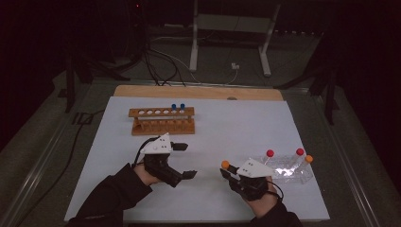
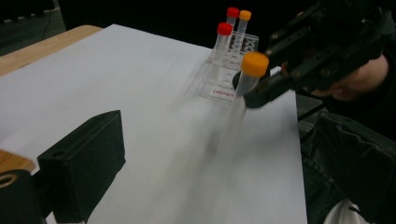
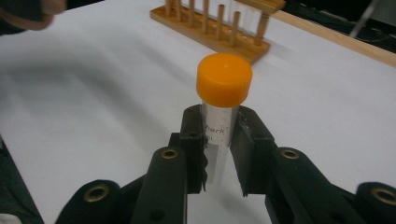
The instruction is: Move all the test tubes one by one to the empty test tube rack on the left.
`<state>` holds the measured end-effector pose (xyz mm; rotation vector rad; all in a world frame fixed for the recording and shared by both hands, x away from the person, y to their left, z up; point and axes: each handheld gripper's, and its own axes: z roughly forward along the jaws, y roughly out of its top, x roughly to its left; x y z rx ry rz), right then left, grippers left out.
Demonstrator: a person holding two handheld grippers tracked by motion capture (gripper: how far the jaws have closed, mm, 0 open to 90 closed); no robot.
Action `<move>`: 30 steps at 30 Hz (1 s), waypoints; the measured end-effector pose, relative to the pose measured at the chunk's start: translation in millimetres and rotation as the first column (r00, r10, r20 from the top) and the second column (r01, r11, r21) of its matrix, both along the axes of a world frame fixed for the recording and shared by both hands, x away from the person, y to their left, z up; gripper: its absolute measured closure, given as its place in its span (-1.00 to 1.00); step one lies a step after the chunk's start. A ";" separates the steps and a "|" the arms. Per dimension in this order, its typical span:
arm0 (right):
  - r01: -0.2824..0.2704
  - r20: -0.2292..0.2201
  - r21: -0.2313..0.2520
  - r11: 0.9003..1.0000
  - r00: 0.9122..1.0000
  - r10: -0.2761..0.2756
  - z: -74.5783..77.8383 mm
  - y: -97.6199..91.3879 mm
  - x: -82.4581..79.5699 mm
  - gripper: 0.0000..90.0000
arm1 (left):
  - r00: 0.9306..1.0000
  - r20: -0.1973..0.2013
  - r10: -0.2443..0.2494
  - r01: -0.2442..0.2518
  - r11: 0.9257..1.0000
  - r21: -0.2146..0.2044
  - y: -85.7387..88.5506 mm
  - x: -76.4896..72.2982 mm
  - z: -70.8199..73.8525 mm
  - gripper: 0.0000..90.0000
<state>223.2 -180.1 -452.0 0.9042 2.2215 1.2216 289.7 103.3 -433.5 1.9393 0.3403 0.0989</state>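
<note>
Right gripper (image 3: 218,154): jaws clamped on the clear tube with the orange cap (image 3: 224,79), gripping it just below the cap; in the high view this gripper (image 1: 230,174) sits lower centre-right of the frame, the cap (image 1: 225,164) poking out at its upper left.
Held tube: upright in the right gripper view; in the left gripper view (image 2: 254,64) its clear body is blurred and hard to follow below the jaws.
Left gripper (image 1: 184,161): lower centre-left of the high view, jaws apart with nothing between them, above the white sheet (image 1: 222,127).
Cut off: in the left gripper view one black jaw block (image 2: 84,163) shows at lower left; the other jaw lies outside the frame.
Clear rack (image 1: 288,171): right of the frame, just beside the right hand (image 1: 262,201); it holds two tubes with red caps (image 1: 270,153) and one more orange-capped tube (image 1: 309,159). Its see-through walls are hard to make out.
Wooden rack (image 1: 162,119): upper centre-left of the sheet, well apart from both grippers; two blue caps (image 1: 178,107) stand in its right end. In the right gripper view it is cut by the top edge (image 3: 210,28).
Printing on held tube: partly hidden by a jaw, unreadable.
Surroundings: dark; cables (image 1: 156,66) and a white frame's legs (image 1: 227,42) on the floor beyond the wooden table edge (image 1: 198,92).
</note>
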 end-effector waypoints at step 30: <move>-0.076 -0.021 -0.002 0.997 0.997 0.076 -2.8 24.3 1.1 0.65 | 0.992 0.044 -0.115 0.114 0.993 0.037 -51.7 -1.4 -6.8 0.28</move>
